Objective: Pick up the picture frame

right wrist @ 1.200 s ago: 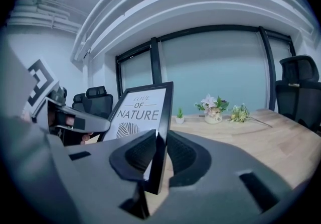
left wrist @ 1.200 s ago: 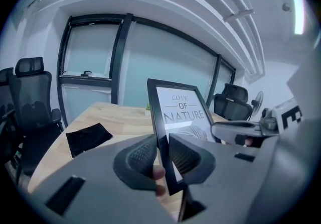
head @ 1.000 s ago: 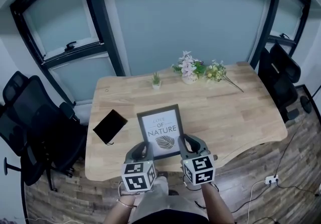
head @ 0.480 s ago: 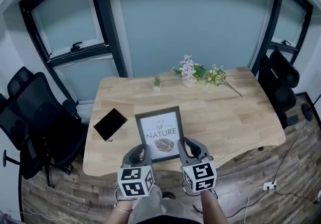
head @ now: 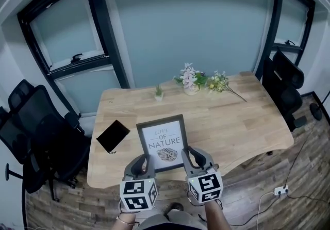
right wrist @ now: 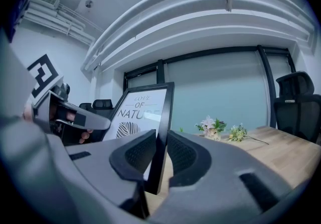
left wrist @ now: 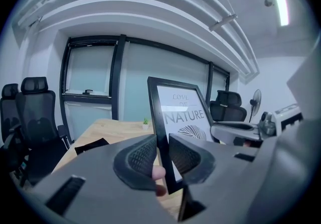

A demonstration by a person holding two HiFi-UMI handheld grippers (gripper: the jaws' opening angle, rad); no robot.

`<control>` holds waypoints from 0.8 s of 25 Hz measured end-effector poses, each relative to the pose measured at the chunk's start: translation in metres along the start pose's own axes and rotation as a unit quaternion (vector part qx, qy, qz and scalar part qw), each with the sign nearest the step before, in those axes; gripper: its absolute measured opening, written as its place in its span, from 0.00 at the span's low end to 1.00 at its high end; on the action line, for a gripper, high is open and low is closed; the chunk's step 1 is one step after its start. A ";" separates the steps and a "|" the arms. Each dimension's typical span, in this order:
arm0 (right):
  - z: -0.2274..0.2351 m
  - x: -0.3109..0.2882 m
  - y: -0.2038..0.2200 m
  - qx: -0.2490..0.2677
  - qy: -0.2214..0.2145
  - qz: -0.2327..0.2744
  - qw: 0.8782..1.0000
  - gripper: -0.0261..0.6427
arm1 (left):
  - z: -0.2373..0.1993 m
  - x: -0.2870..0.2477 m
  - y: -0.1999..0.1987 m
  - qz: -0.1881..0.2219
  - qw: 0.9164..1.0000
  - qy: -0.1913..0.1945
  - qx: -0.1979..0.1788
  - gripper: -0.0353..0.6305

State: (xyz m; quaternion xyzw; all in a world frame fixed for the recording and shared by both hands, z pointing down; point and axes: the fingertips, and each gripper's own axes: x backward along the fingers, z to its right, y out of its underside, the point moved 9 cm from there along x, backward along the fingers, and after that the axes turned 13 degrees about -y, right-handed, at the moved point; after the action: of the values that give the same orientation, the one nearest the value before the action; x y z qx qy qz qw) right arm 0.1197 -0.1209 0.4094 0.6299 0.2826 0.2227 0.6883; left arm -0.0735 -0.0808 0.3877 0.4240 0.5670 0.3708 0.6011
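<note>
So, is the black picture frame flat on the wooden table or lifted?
Lifted, tilted up: the black picture frame rises steeply from the left gripper and right gripper, each clamped on its rim.

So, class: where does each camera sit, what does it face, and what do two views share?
Head view: on the person's head, looking down at the table; left gripper and right gripper show.
Left gripper view: rides the left gripper, looks along its jaws, shut on the picture frame; a fingertip shows.
Right gripper view: likewise on the right gripper, facing flowers.
Shared: both gripper views show the frame.
</note>
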 end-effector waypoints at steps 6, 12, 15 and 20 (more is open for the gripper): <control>-0.012 0.009 -0.009 0.000 0.008 0.013 1.000 0.14 | -0.006 0.013 -0.004 0.016 1.000 0.016 0.005 0.16; -0.038 0.020 -0.018 0.002 0.013 0.014 1.000 0.14 | -0.020 0.036 -0.002 0.019 0.999 0.034 0.007 0.16; -0.054 0.027 -0.021 0.003 0.018 0.012 1.000 0.14 | -0.028 0.050 -0.002 0.021 0.999 0.038 0.007 0.16; -0.077 0.038 -0.024 0.008 0.024 0.010 1.000 0.14 | -0.037 0.071 0.004 0.023 0.999 0.046 0.010 0.16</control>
State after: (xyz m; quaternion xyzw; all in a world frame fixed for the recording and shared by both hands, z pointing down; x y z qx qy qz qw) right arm 0.0952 -0.0409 0.3783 0.6328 0.2948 0.2425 0.6737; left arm -0.1043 -0.0105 0.3653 0.4258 0.5875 0.3978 0.5615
